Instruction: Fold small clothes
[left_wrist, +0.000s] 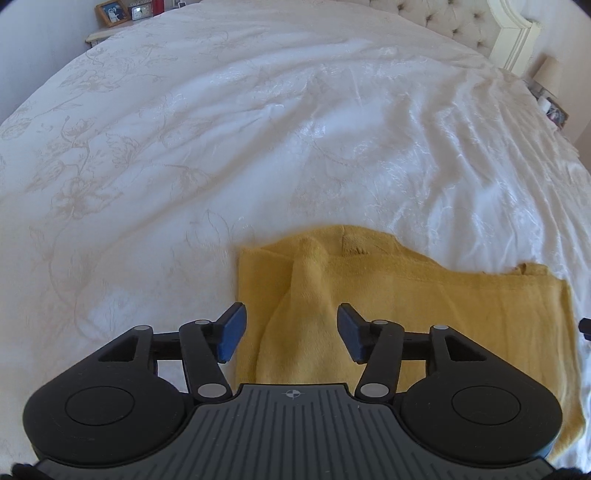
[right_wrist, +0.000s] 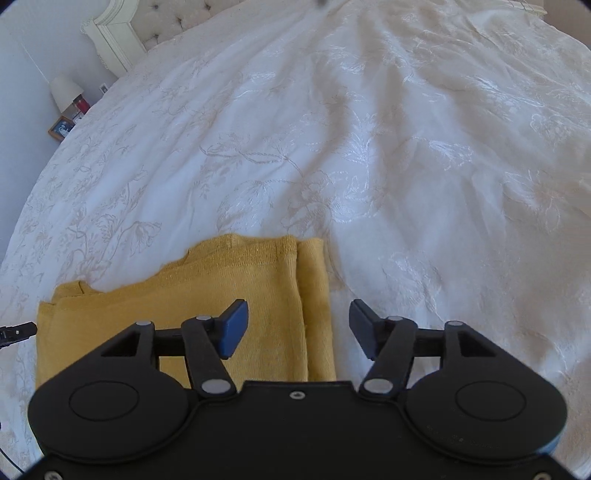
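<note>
1. While both grippers hang over the bed, the yellow knit garment (left_wrist: 424, 314) lies folded flat on the white floral bedspread (left_wrist: 221, 147), in the lower middle of each view.
2. From the left wrist, the left gripper (left_wrist: 291, 332) is released: its blue pads (left_wrist: 231, 334) stand apart with nothing pressed between them, and a raised fold of the garment runs up through the gap.
3. That view alone shows the garment's left edge, a soft ridge rising toward its top, and a small darker patch near the top hem.
4. From the right wrist, the right gripper (right_wrist: 297, 328) is likewise let go, its jaws wide, one pad (right_wrist: 232, 330) over the cloth and the other over bare bedspread.
5. Only this view shows the garment's right edge (right_wrist: 317, 306), where a narrower layer lies doubled alongside the ribbed top panel.
6. At the far left edge of the right view, a black fingertip of the other tool (right_wrist: 18, 330) pokes in; the left view catches a matching black tip at its far right edge.
7. A wooden picture frame (left_wrist: 112, 13) and small clock (left_wrist: 140, 13) sit upper left in the left view.
8. The right view instead has a white lamp (right_wrist: 65, 90) and a framed photo (right_wrist: 61, 129) at the left, with the tufted headboard (right_wrist: 173, 18) above.
</note>
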